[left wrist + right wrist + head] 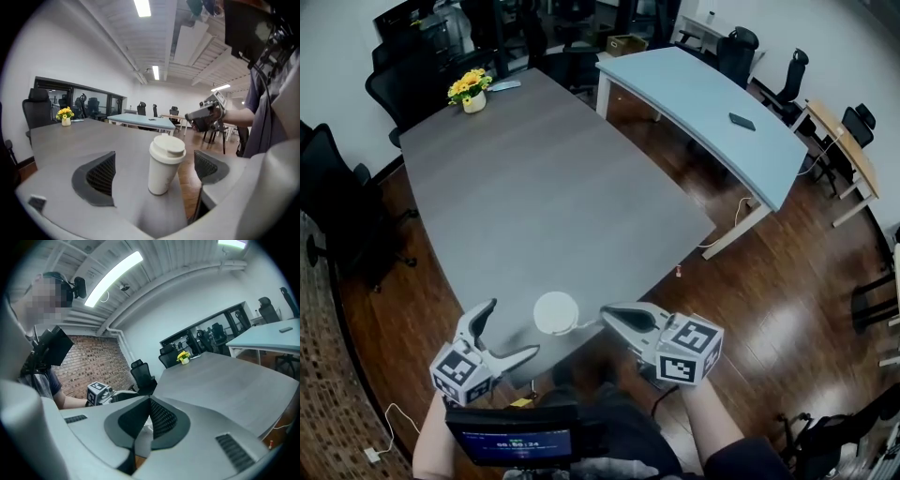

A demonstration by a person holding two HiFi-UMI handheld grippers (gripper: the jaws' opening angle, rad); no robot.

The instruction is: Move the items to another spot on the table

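Observation:
A white cup with a lid (555,312) stands upright near the front edge of the grey table (544,197). My left gripper (513,328) is open just left of it. In the left gripper view the cup (165,164) stands in line with the gap of the left gripper (154,169), and neither pad touches it. My right gripper (609,314) is shut and empty, its tip just right of the cup. In the right gripper view the shut right gripper (150,420) points across the table.
A pot of yellow flowers (470,89) and a flat dark item (502,85) sit at the far end. A light blue table (703,103) with a phone (742,121) stands to the right. Black chairs (337,216) line the left side.

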